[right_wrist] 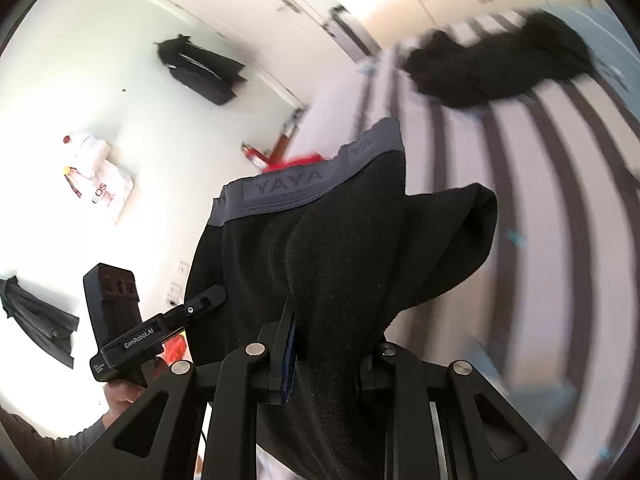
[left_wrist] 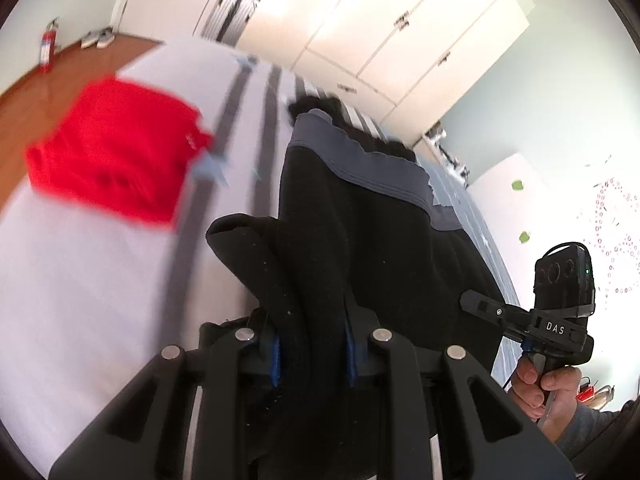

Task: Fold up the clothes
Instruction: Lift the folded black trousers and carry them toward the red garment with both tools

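A pair of black shorts (left_wrist: 360, 216) with a grey "YAYA" waistband (right_wrist: 296, 192) hangs in the air between both grippers, above the striped bed. My left gripper (left_wrist: 312, 344) is shut on one bunched edge of the shorts. My right gripper (right_wrist: 332, 344) is shut on the other edge of the shorts (right_wrist: 320, 264). The right gripper also shows in the left wrist view (left_wrist: 480, 304), and the left gripper in the right wrist view (right_wrist: 208, 300). A folded red garment (left_wrist: 116, 152) lies on the bed at the left.
The bed (left_wrist: 80, 280) has a white cover with dark stripes. Another black garment (right_wrist: 500, 68) lies in a heap farther up the bed. White wardrobes (left_wrist: 380, 28), a suitcase (left_wrist: 232, 12), a fire extinguisher (left_wrist: 48, 46) and wooden floor (left_wrist: 36, 92) lie beyond.
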A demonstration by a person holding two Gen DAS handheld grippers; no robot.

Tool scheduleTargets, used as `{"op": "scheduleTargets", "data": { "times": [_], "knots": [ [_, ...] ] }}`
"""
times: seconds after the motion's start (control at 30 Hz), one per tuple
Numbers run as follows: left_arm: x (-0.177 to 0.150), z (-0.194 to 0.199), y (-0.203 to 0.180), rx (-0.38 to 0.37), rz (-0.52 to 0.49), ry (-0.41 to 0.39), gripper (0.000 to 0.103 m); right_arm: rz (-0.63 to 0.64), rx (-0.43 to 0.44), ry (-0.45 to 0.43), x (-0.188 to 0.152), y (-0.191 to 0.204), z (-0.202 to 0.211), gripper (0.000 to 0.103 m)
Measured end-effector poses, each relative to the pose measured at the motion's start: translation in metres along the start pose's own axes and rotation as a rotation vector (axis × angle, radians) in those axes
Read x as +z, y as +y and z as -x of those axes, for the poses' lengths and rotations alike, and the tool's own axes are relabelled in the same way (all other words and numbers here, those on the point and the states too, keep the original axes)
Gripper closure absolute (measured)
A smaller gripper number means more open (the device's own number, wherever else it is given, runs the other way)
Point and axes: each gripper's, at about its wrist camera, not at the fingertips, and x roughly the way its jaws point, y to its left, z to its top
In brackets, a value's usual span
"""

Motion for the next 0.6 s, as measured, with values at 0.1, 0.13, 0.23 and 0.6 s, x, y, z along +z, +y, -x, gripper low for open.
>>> {"op": "scheduleTargets", "data": {
  "times": [0.1,0.13,0.23,0.6],
  "knots": [
    [0.070,0.016,0.055,0.010,-0.051,-0.020,0.083,0.019,0.038,-0.041,0.045,0.040,-0.059,0.085],
    [0.092,0.019,0.069,0.016,-0.066,-0.027,0.083,0.022,0.047,-0.055,0.060,0.051,-0.079,0.085],
    [0.154,0.026,0.107,0.038,-0.108,-0.050,0.083,0.030,0.075,-0.088,0.105,0.082,-0.137,0.085],
    [0.216,-0.044,0.251,0.133,-0.009,0.089,0.083,-0.087,0.041,0.047,0.179,0.093,-0.311,0.084]
  ]
}}
